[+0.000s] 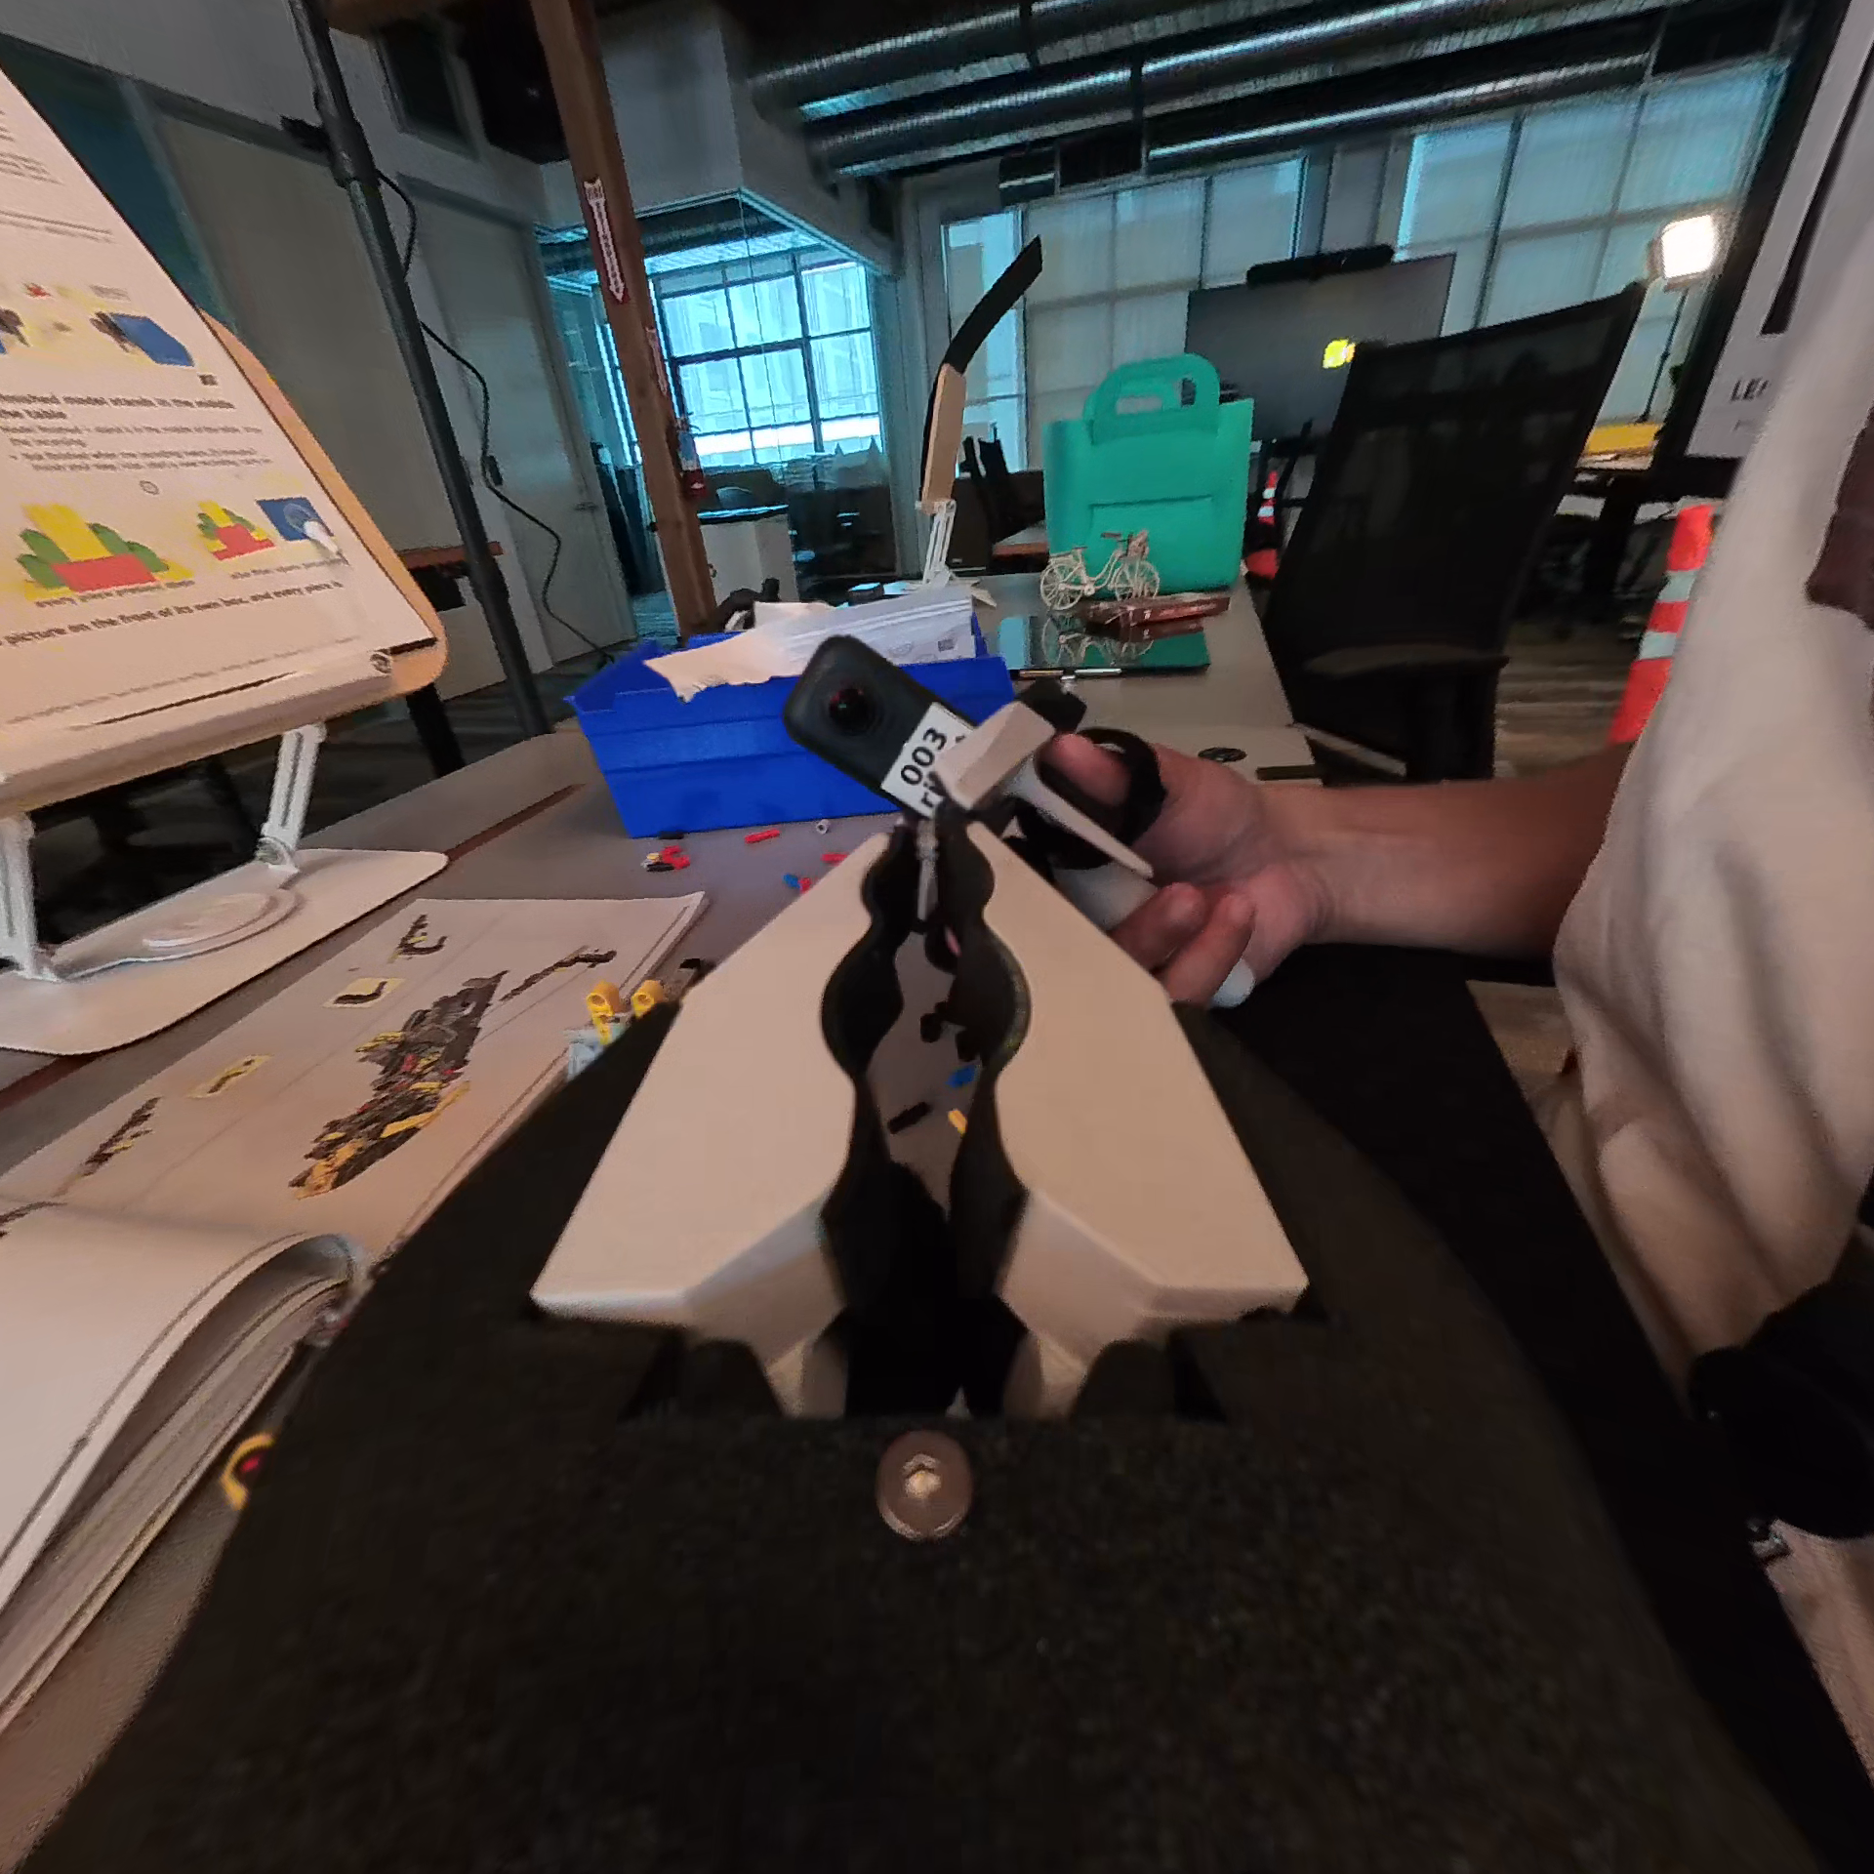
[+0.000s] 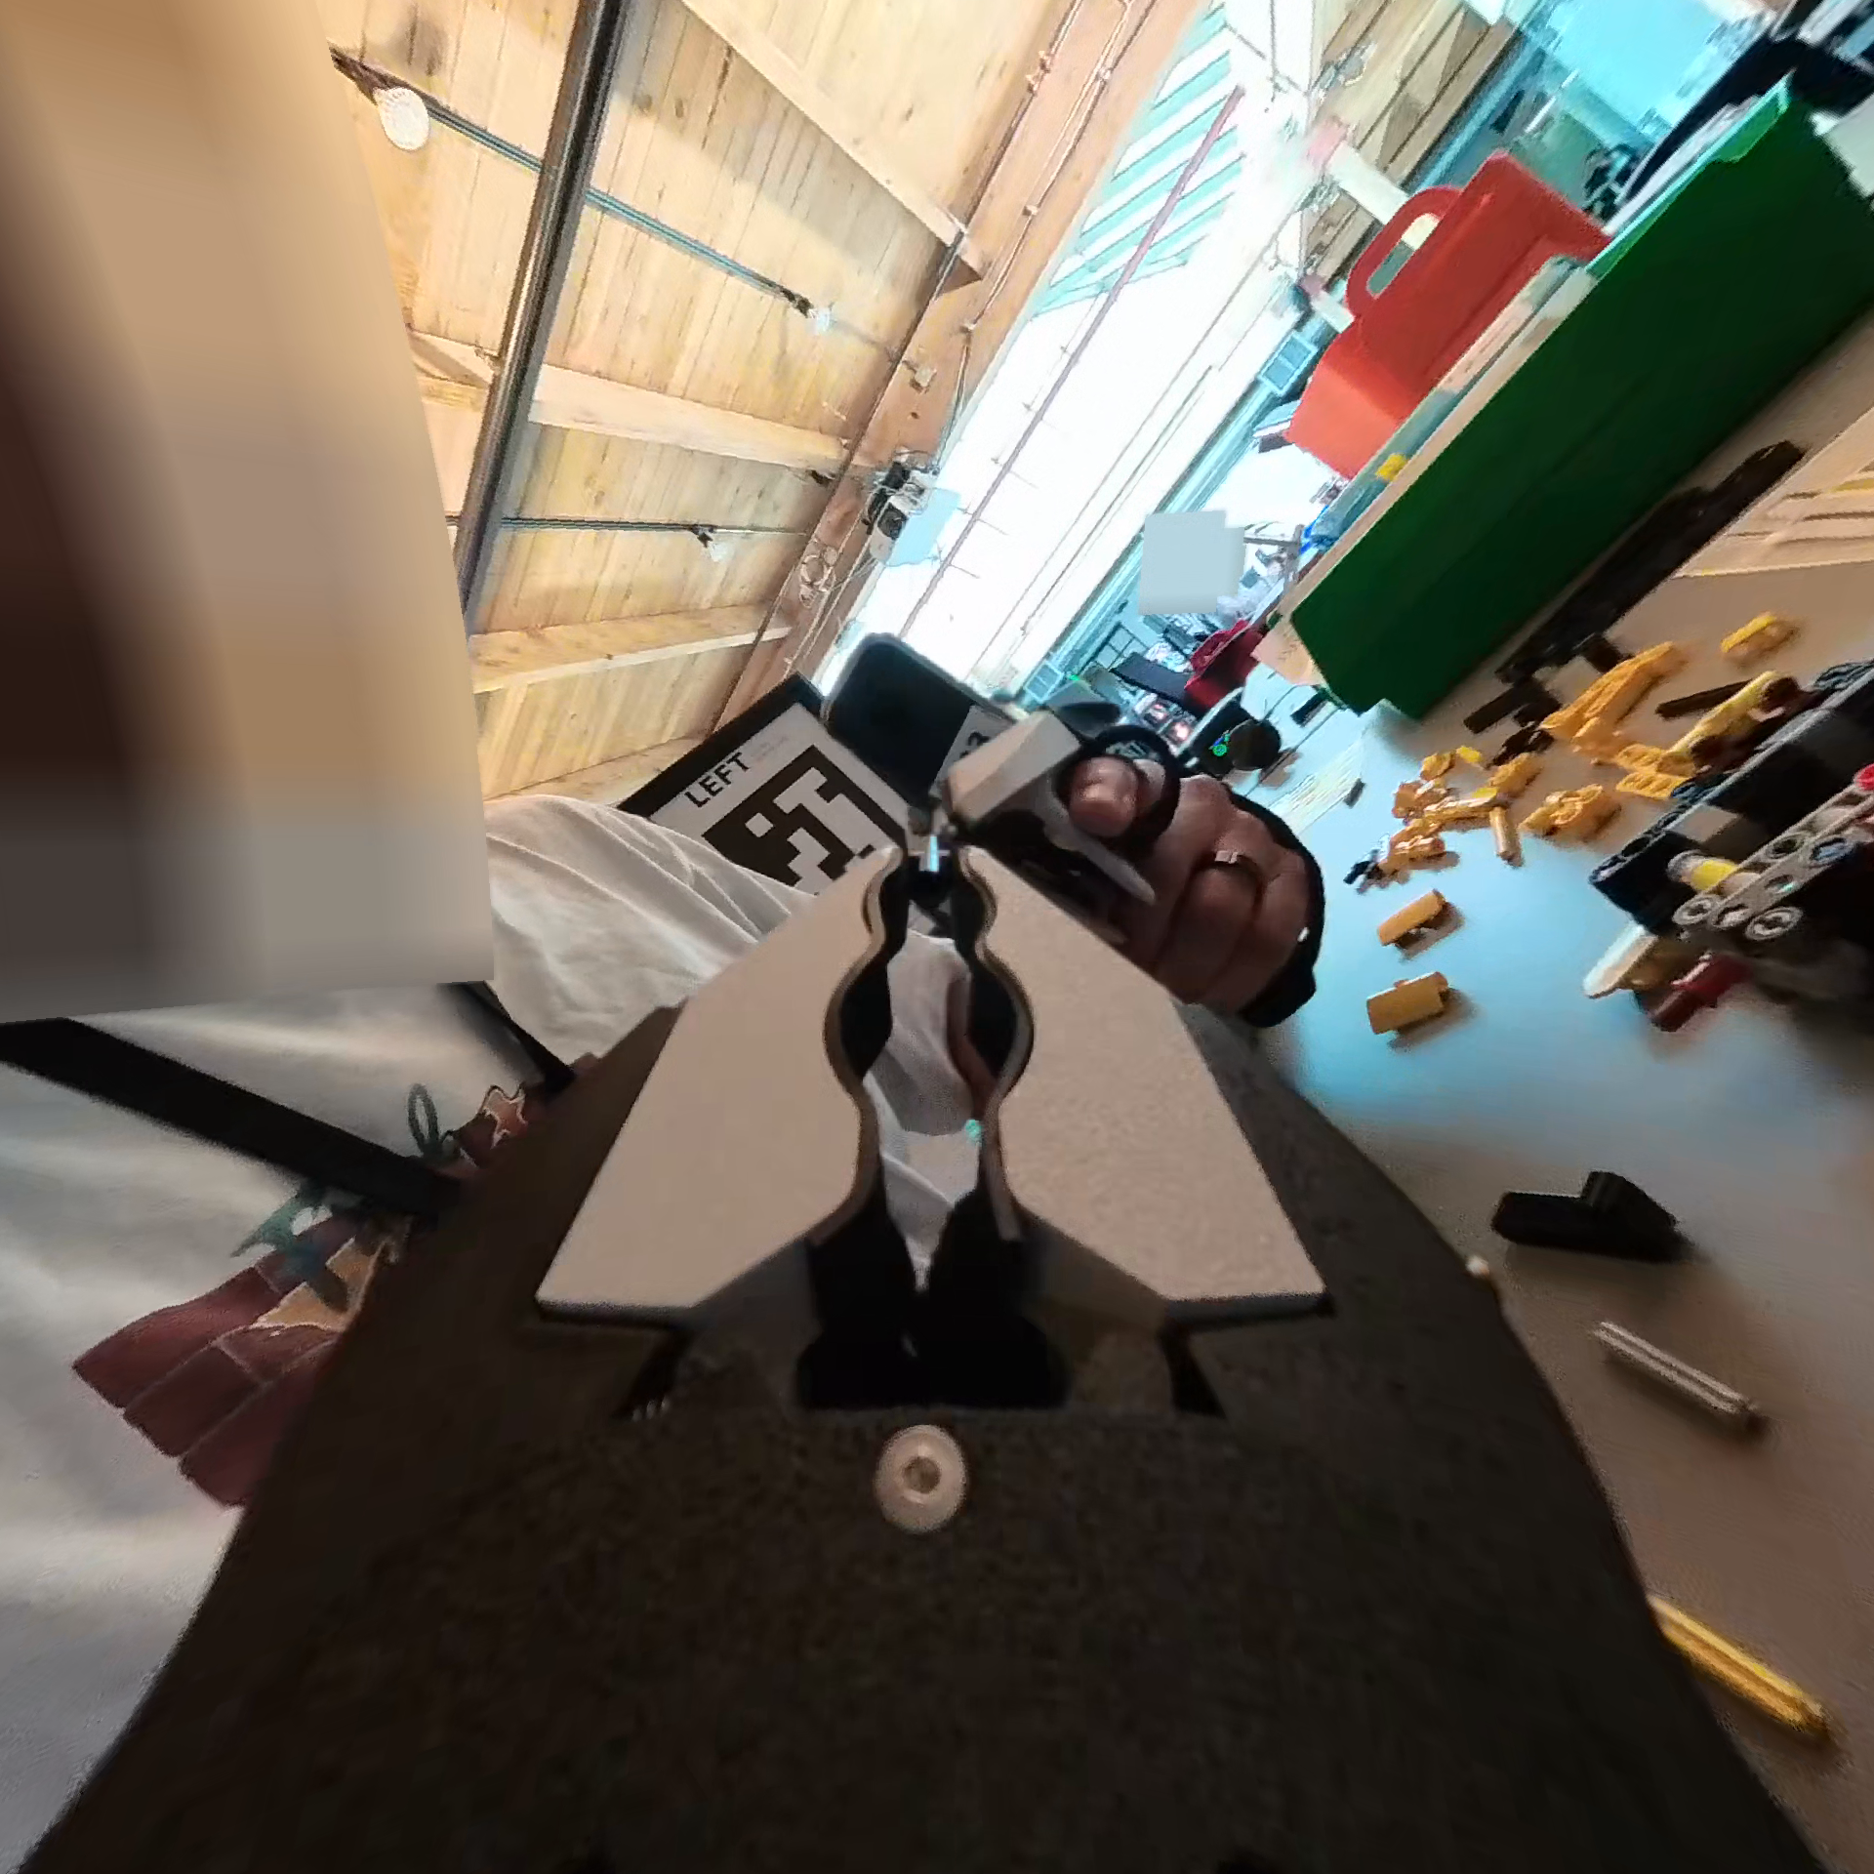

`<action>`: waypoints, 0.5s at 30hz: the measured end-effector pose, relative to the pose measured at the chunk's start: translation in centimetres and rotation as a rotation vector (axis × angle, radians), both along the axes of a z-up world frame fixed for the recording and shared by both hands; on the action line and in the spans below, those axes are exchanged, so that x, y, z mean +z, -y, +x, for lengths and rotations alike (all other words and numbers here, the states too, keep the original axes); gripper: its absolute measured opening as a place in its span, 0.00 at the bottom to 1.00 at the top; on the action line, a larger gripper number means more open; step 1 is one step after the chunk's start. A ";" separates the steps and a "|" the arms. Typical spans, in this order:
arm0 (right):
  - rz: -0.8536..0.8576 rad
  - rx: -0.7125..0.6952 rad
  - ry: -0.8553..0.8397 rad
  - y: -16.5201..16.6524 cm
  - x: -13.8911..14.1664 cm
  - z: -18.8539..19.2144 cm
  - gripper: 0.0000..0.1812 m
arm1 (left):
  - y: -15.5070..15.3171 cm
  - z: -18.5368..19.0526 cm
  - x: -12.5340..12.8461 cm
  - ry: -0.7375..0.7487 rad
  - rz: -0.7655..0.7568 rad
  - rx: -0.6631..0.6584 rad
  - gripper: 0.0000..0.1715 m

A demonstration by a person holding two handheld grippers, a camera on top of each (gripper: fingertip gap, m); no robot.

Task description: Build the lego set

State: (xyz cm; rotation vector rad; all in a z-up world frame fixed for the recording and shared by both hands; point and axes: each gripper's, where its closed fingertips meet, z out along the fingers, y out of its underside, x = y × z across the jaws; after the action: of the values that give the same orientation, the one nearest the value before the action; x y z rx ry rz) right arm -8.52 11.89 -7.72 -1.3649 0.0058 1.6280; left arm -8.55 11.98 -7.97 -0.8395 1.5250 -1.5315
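My left gripper [image 1: 928, 847] and right gripper [image 2: 928, 862] meet tip to tip above the table [image 1: 568, 842]. Both pinch one tiny grey pin [image 1: 925, 862] between nearly closed tips. The pin stands about upright in the left view (too small to see more). Loose pieces [image 2: 1420, 923] lie below.

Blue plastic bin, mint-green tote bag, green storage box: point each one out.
Blue plastic bin [image 1: 710, 755]: left wrist view, its front wall.
Mint-green tote bag [image 1: 1146, 487]: left wrist view, its front panel.
Green storage box [image 2: 1582, 426]: right wrist view, its long side wall.
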 end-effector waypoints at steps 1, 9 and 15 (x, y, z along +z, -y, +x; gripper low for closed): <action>-0.002 -0.008 0.009 -0.1 -0.1 0.0 0.04 | 0.0 0.0 0.0 -0.001 -0.012 -0.006 0.01; 0.012 -0.009 0.001 -0.2 0.1 -0.1 0.04 | 0.2 0.1 -0.5 -0.015 0.017 -0.002 0.01; 0.009 -0.020 0.014 -0.3 0.0 0.1 0.04 | -0.1 0.0 -0.1 -0.004 -0.008 0.001 0.01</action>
State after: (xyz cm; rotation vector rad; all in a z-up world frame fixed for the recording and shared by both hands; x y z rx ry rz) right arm -8.40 12.16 -7.71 -1.3654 0.0039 1.5996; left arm -8.52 12.13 -8.08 -0.8478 1.5219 -1.5370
